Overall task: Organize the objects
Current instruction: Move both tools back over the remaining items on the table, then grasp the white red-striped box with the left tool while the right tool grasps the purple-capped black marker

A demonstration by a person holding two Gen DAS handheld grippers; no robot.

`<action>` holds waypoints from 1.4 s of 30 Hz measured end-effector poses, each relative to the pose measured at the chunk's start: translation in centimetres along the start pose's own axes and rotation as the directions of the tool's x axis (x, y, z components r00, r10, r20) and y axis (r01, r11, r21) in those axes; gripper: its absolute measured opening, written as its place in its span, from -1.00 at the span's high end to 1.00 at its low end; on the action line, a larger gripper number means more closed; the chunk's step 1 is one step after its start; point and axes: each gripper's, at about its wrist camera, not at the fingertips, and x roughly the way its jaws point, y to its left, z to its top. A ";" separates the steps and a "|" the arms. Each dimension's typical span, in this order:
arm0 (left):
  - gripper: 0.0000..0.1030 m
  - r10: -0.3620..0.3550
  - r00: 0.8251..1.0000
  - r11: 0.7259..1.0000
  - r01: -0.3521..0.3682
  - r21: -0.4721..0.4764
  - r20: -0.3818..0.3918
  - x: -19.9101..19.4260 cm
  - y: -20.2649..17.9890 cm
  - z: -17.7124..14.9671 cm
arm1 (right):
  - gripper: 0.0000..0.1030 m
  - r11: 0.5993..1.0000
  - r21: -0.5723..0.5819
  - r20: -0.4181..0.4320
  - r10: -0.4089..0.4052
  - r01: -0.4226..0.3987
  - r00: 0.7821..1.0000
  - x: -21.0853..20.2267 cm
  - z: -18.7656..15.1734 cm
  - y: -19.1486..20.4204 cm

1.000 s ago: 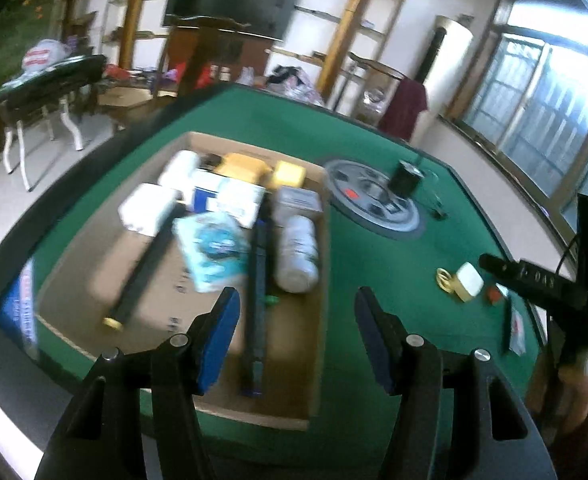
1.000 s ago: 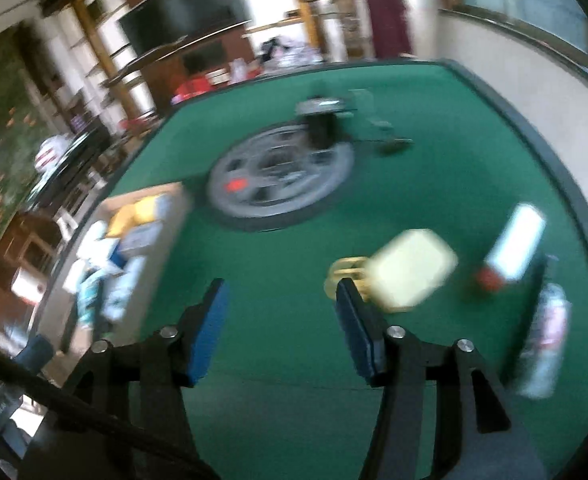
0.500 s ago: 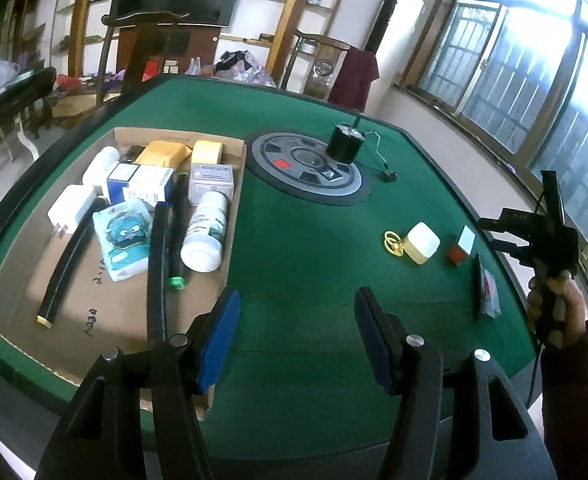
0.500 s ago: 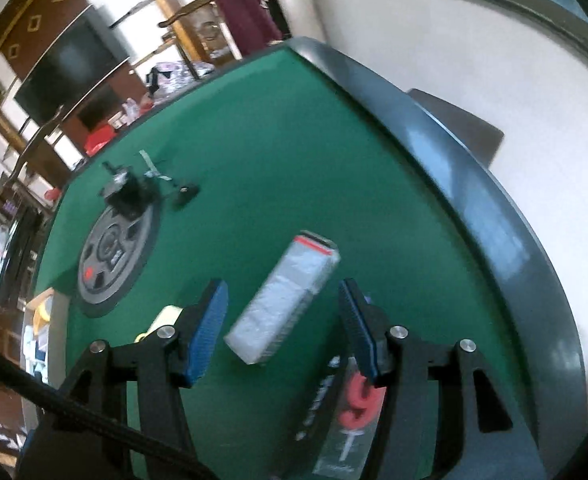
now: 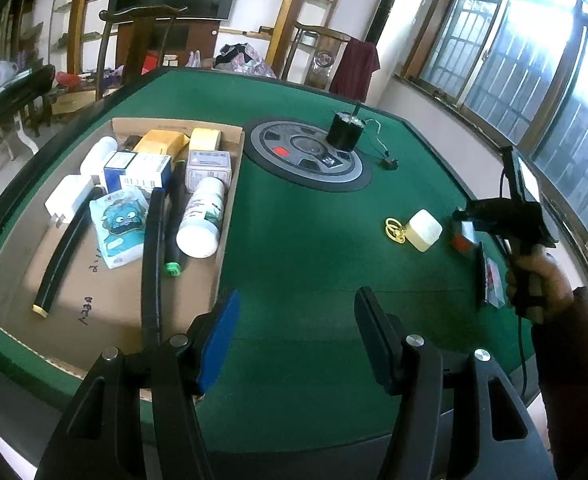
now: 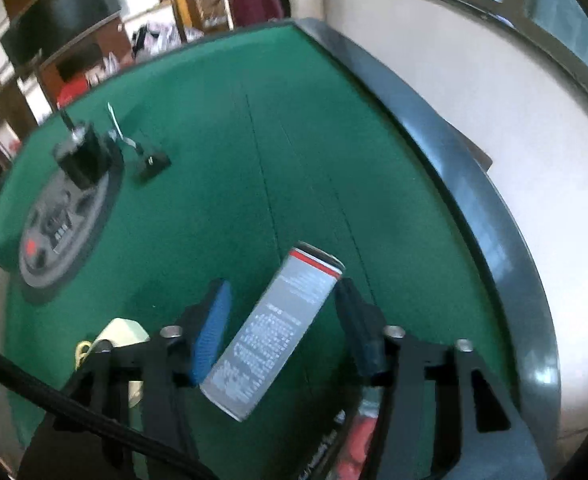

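Green felt table [image 5: 302, 264] with a dark raised rim. Right gripper [image 6: 281, 316] pointed steeply down near the table's right edge, jaws closing; a grey carton with a red band [image 6: 277, 328] lies on the felt between them, slanted across the gap. Its near corner meets the blue left pad, its far corner sits close to the right pad; firm pressure on both sides cannot be told, so not counted as gripped. In the left wrist view the same carton shows only as a sliver of red and white [image 5: 464, 238] under the right gripper, held by a hand [image 5: 538, 280] in a dark sleeve. Just left of it a pale cream box [image 5: 424, 230] with a yellow ring clip [image 5: 394, 230] touching it. A flat packet with red print [image 5: 490, 276] lies on the side toward the camera, near the rim. Left gripper [image 5: 294, 336] hovers over bare felt, jaws about half apart, nothing between them. Left part of the table: a shallow cardboard tray [image 5: 229, 216] holding a white bottle [image 5: 201, 216] on its side, several small boxes, a teal pouch [image 5: 119, 226], and long black sticks. Table centre: a round grey panel [image 5: 306, 156] with a black cylinder [image 5: 344, 130] on it.
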 end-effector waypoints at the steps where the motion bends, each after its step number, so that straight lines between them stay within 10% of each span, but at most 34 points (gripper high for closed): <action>1: -0.04 0.004 1.000 1.000 -0.004 -0.002 0.002 -0.1 0.2 -0.1 | 0.52 1.000 0.004 -0.005 0.003 -0.003 1.000 0.0 -0.3 0.0; 10: -0.04 -0.016 0.999 0.999 0.015 -0.037 -0.035 1.5 1.1 -0.3 | 0.53 0.987 -0.034 -0.082 0.153 -0.156 0.985 -3.9 -6.8 1.8; 17: -0.04 -0.100 0.990 0.995 0.098 -0.026 -0.100 3.0 -0.8 -0.6 | 0.51 0.885 -0.135 -0.164 0.423 -0.445 0.891 -6.8 -10.7 8.4; 21: -0.04 -0.101 0.986 0.995 0.102 -0.006 -0.133 3.3 -1.8 -1.1 | 0.09 0.898 -0.137 -0.013 0.420 -0.417 0.908 -9.5 -9.3 6.7; 26: -0.04 -0.147 0.971 0.988 0.152 0.012 -0.190 4.7 -4.3 -1.3 | 0.02 0.951 -0.070 0.122 0.307 -0.301 0.944 -11.2 -8.5 1.6; 42: 0.02 -0.025 0.979 0.976 0.067 0.208 -0.200 10.6 -13.7 -0.9 | 0.02 0.963 0.103 0.121 0.237 -0.249 0.964 -10.3 -9.4 -7.8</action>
